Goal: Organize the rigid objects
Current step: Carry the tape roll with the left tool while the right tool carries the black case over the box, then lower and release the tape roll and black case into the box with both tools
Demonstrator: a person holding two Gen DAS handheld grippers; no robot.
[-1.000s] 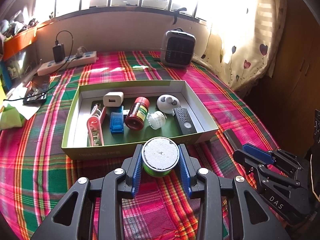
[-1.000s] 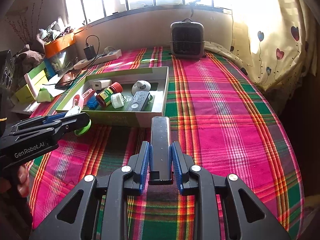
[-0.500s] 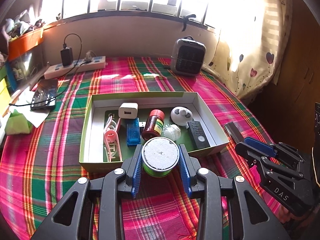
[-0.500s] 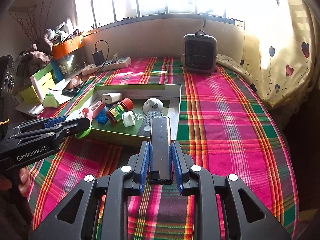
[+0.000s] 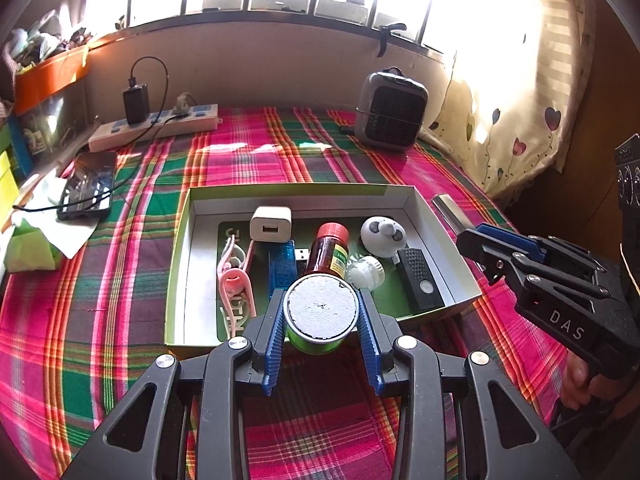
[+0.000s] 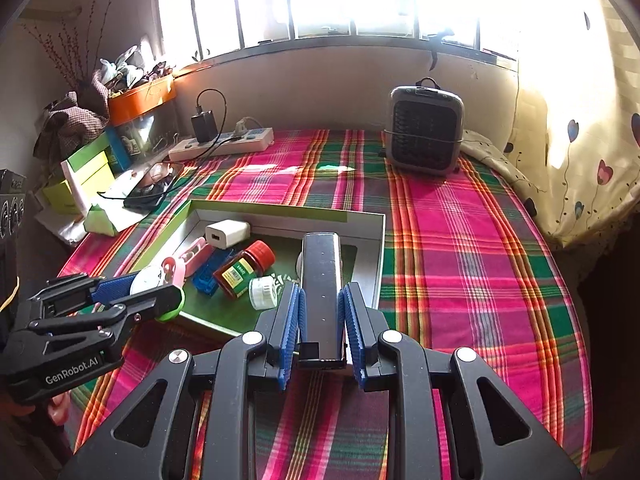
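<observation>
My left gripper is shut on a green round can with a white top, held over the near edge of the green-rimmed box. In the box lie a white charger, a red-capped bottle, a blue piece, pink clips, a white round gadget and a black remote. My right gripper is shut on a long dark bar, whose far end reaches over the box's right part. The left gripper shows at left in the right wrist view.
A grey heater stands at the back right of the plaid cloth. A power strip with a plugged charger lies at the back left, a phone beside it. Boxes and clutter crowd the left edge; a curtain hangs at right.
Both grippers have come closer to the box with their loads. The can now overlaps the box's near edge, and the dark bar has swung left over the box's right part.
</observation>
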